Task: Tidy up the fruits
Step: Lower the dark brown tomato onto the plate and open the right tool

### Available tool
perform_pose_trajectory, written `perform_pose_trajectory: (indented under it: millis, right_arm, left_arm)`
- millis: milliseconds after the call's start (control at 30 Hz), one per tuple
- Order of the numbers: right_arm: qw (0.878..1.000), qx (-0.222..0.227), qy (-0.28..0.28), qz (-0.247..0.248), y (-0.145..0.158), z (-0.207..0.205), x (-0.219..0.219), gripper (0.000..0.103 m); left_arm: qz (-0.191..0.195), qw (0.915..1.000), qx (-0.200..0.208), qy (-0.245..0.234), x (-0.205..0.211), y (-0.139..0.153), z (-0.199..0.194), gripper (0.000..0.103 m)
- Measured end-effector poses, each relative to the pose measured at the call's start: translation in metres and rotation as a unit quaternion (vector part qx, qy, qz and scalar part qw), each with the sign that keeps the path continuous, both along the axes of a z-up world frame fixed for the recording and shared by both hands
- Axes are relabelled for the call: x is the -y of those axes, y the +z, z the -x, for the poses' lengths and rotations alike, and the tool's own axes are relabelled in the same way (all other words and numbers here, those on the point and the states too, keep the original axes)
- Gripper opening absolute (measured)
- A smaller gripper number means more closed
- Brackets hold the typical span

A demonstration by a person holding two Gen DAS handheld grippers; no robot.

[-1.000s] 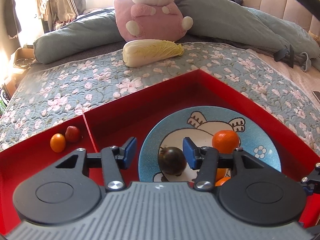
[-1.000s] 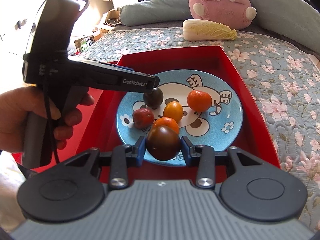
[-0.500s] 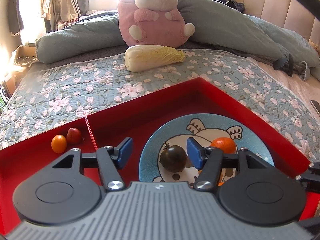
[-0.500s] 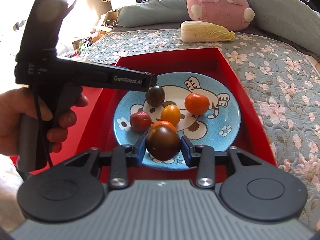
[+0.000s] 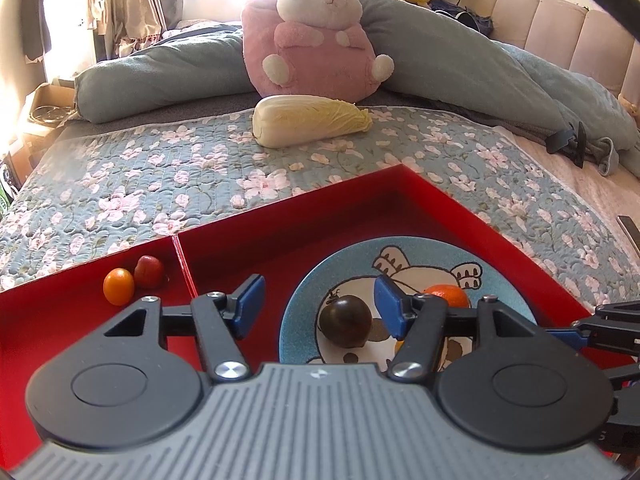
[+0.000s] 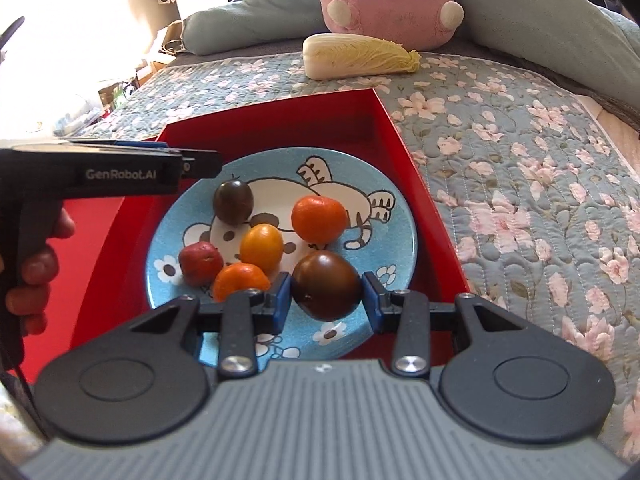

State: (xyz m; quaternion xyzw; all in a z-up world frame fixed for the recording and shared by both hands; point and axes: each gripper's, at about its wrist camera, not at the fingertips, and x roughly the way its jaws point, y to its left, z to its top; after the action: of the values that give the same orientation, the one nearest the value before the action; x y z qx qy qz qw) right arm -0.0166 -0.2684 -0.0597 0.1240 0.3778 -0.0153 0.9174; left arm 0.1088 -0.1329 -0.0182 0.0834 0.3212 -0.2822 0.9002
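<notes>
A blue cartoon plate lies in the right part of a red tray. My right gripper is shut on a large dark tomato over the plate's near edge. On the plate lie a small dark tomato, a mandarin, a yellow tomato, a red fruit and an orange fruit. My left gripper is open above the tray, the small dark tomato between its fingers. An orange tomato and a red fruit lie in the tray's left compartment.
The tray rests on a floral quilt. A napa cabbage and a pink plush rabbit lie beyond it, with grey-blue pillows behind. The left gripper's body reaches over the tray's left side.
My left gripper has drawn back and up from the small dark tomato, jaws still open. My right gripper has shifted right over the plate's near edge, still holding the large dark tomato.
</notes>
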Motion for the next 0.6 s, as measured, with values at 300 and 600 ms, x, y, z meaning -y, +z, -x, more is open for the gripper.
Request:
perform_pose_trajectory:
  millis: [300, 600]
  right_arm:
    - [1.000, -0.009, 0.005, -0.003, -0.006, -0.017, -0.003, 0.041]
    - [1.000, -0.018, 0.005, -0.006, -0.013, -0.028, -0.007, 0.042]
  left_arm:
    - [0.007, 0.9999, -0.001, 0.009, -0.004, 0.002, -0.001, 0.071]
    - [0.011, 0.9999, -0.004, 0.011, -0.006, 0.002, -0.003, 0.072]
